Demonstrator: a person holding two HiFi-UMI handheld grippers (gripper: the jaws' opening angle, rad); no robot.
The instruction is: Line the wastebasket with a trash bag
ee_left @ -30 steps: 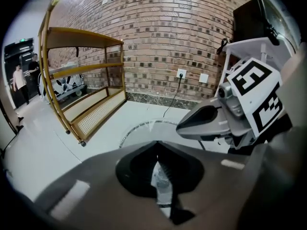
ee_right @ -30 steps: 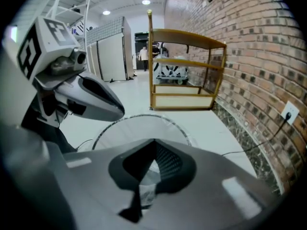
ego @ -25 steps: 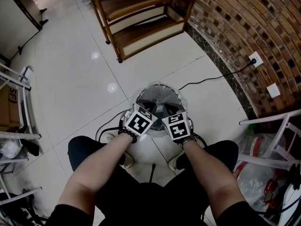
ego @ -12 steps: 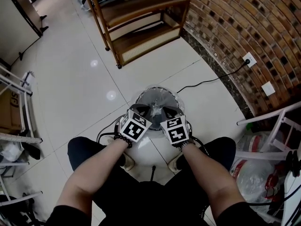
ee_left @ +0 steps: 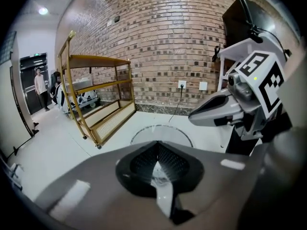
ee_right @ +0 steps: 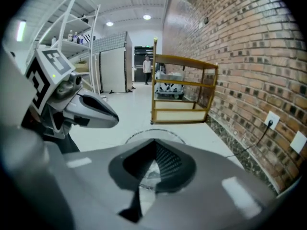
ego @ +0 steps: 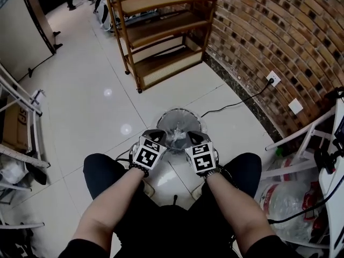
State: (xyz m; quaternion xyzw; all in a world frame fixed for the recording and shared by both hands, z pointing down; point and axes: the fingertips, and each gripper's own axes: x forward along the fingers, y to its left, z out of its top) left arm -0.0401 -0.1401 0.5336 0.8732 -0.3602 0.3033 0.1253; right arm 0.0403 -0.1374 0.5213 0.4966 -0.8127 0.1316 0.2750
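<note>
Clear plastic of the trash bag (ego: 179,139) bunches at the near rim of the wastebasket (ego: 180,112), midway between the left gripper (ego: 156,134) and the right gripper (ego: 192,137). The basket lies just beyond both, equally near. Both jaws are closed; whether they pinch film is unclear.

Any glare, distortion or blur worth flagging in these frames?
Head view: two lamp glints on the glossy floor, brick wall bowed by the lens. Both gripper views: strong fisheye, dark corners, nearest foreground soft.
</note>
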